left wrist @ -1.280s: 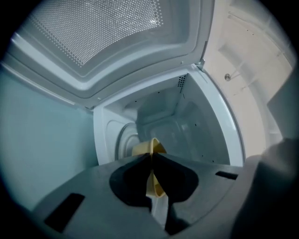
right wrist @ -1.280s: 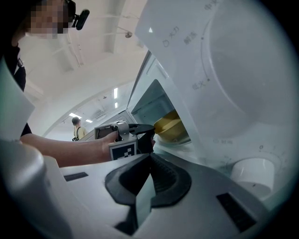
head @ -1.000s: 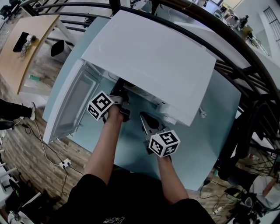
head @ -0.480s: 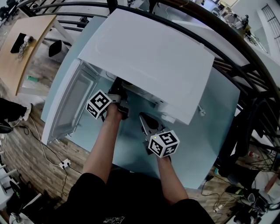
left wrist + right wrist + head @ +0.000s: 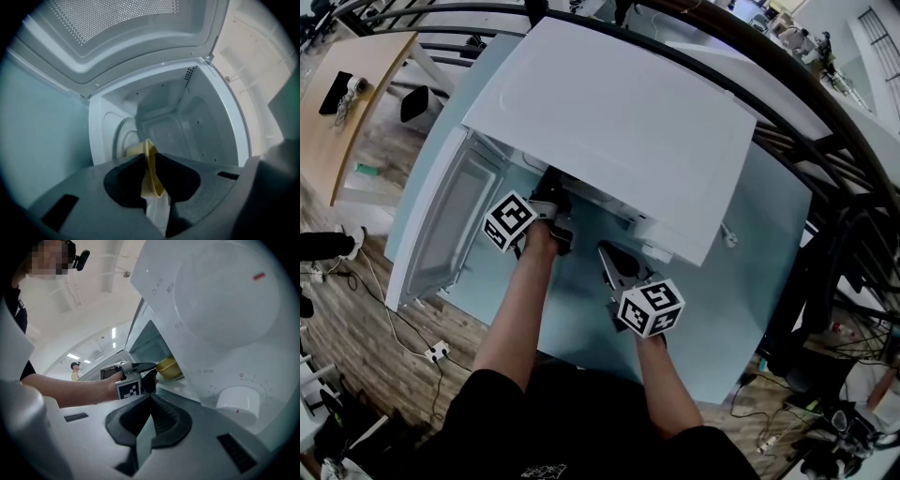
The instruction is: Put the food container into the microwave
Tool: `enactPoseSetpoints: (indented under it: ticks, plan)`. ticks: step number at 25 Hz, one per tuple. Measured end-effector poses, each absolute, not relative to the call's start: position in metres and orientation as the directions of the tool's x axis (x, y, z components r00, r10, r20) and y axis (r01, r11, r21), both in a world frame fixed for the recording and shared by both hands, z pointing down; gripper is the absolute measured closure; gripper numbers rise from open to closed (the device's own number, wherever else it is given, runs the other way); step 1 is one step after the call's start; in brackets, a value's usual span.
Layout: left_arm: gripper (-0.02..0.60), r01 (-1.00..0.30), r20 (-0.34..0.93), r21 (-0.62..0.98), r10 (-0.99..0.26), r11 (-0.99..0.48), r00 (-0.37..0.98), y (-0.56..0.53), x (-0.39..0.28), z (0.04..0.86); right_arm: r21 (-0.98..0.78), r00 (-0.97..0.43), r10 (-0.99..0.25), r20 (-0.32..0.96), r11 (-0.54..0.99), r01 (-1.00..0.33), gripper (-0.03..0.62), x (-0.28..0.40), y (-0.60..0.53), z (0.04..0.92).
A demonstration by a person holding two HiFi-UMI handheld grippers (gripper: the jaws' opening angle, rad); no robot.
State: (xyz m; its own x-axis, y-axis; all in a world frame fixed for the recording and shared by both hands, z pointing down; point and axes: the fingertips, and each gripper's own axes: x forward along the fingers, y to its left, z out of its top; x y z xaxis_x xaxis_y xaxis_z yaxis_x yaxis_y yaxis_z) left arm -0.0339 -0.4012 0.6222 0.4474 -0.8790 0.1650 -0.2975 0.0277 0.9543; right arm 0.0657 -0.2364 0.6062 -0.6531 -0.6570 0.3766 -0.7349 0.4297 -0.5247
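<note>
The food container [image 5: 143, 150], yellow, is pinched by its rim in the left gripper [image 5: 149, 164] just inside the microwave's [image 5: 609, 122] mouth, probably so that it can slide in level. The microwave's door [image 5: 445, 220] hangs wide open, clear of the path, and its cavity looks bare. The right gripper [image 5: 151, 395], jaws together and empty, hovers before the microwave's dial [image 5: 236, 404].

Left tongs [image 5: 551, 199]: left forearm [image 5: 517, 314] bare and stretched forward, the tongs in line with it. Jaws clamped on the rim of the yellow food container [image 5: 151, 180].

Right tongs [image 5: 611, 258]: held back, nearer the body (right forearm [image 5: 664, 375] drawn in), tips pointing forward and slightly left. Jaws pressed together, nothing between them.

The two tongs are near each other but not touching.
</note>
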Motion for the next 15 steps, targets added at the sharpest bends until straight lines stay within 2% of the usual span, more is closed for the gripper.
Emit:
enactPoseSetpoints:
  ticks: [5,15]
  plan:
    - [0.503,-0.301,0.173,0.953,-0.871,0.031,0.460,-0.399,-0.034,0.623,-0.525,-0.654,-0.659,0.372,0.431,-0.733,0.588,0.063,-0.236,0.603]
    - [0.502,-0.321,0.202,0.946,-0.858,0.046,0.472,-0.384,-0.042,0.620,-0.514,-0.654,-0.669,0.353,0.445,-0.733,0.588,0.056,-0.232,0.590]
